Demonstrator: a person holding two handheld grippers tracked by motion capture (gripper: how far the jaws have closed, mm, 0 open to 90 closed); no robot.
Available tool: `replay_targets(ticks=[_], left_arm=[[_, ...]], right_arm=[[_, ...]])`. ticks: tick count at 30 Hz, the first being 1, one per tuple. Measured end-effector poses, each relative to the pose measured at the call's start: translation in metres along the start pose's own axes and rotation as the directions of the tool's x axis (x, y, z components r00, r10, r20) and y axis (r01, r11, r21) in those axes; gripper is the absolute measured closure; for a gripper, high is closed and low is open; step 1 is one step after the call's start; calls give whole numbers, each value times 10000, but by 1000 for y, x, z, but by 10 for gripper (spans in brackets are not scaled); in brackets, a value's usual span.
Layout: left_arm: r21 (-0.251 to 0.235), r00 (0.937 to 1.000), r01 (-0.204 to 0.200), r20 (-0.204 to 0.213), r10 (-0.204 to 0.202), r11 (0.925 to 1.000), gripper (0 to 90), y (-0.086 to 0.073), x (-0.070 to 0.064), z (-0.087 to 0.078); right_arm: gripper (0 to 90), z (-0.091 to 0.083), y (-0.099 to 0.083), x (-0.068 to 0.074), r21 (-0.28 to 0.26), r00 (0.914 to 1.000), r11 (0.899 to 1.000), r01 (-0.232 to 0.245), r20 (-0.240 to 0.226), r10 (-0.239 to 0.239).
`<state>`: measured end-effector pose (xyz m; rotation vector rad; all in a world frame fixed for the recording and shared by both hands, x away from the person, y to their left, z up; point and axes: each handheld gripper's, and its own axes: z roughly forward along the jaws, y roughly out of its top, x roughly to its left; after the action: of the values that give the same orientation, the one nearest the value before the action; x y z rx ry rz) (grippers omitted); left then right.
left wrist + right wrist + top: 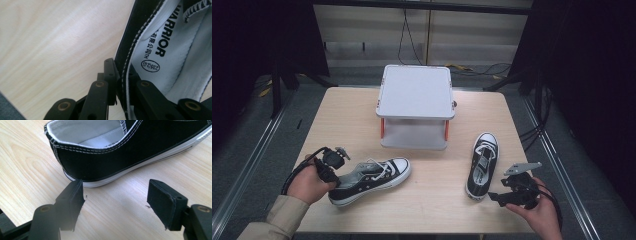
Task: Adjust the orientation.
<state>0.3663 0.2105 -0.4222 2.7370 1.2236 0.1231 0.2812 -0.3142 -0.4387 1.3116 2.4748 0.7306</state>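
Near the bench's (pixel 422 200) front-left corner, the left shoe's (pixel 369 180) heel collar is pinched by the left claw (pixel 119 82). The right shoe (pixel 130 152), probably next, lies ungrasped before the released right claw (pixel 120 202).

Two shoes (pixel 371 180) (pixel 482 165) before the stand (pixel 415 93) (left, right).
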Motion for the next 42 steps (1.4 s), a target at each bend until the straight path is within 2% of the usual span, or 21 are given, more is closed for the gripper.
replay_targets(ticks=[3, 4, 6, 7, 9, 10, 15, 18, 20, 23, 27, 29, 34, 39, 42], left_arm=[[-234, 10000, -84, -18, 83, 9997, 851, 2, 2, -8], [-511, 9998, -151, -149, 144, 9986, 851, 4, 1, -16], [-567, 9998, -179, -117, 173, 9982, 851, 6, 1, -21], [-682, 9990, -403, -230, 388, 9969, 850, 9, 0, -30], [-683, 9989, -428, -204, 415, 9967, 850, 11, -1, -34], [-663, 9979, -625, -219, 612, 9958, 849, 15, -3, -40], [-629, 9953, -955, -201, 944, 9934, 845, 24, -8, -50], [-578, 9926, -1210, -10, 1211, 9910, 844, 33, -13, -57], [-570, 9924, -1224, 48, 1229, 9908, 844, 36, -14, -59], [-418, 9884, -1496, 205, 1506, 9879, 843, 46, -17, -65], [-419, 9855, -1662, 264, 1674, 9852, 842, 52, -19, -70], [-383, 9844, -1694, 421, 1710, 9848, 841, 57, -19, -75], [-492, 9800, -1943, 341, 1961, 9797, 841, 71, -21, -95], [-516, 9798, -1944, 367, 1964, 9796, 841, 82, -21, -108], [-651, 9765, -2097, 373, 2124, 9756, 842, 92, -21, -120]], right_arm=[[294, 0, 1, 1, -22, 10000, 10000, 21, -6, -21], [294, 0, 1, 1, -4, 10000, 10000, 25, -27, -25], [294, 0, 1, 1, 11, 10000, 10000, 23, -5, -23], [294, 1, 0, 1, 6, 10000, 10000, 7, -22, -7], [294, 1, 0, 1, 28, 10000, 10000, 8, -26, -8], [294, 0, 0, 1, 36, 10000, 10000, -2, 7, 1], [294, 0, 0, 0, -40, 10000, 10000, -12, -18, 11], [294, 0, 0, 0, -1, 10000, 10000, 1, -40, -1], [294, 0, -1, 0, -14, 10000, 10000, -3, -37, 3], [294, 0, -1, -1, -6, 10000, 10000, -41, -38, 41], [294, 0, -2, -2, -11, 10000, 10000, -89, -25, 89], [294, -1, -2, -2, -7, 10000, 10000, -84, 9, 84], [294, 1, -3, -4, 3, 10000, 10000, -68, -30, 68], [294, 1, -4, -4, -21, 10000, 10000, -62, -36, 62], [294, 1, -4, -4, 9, 10000, 10000, -69, -57, 69]])
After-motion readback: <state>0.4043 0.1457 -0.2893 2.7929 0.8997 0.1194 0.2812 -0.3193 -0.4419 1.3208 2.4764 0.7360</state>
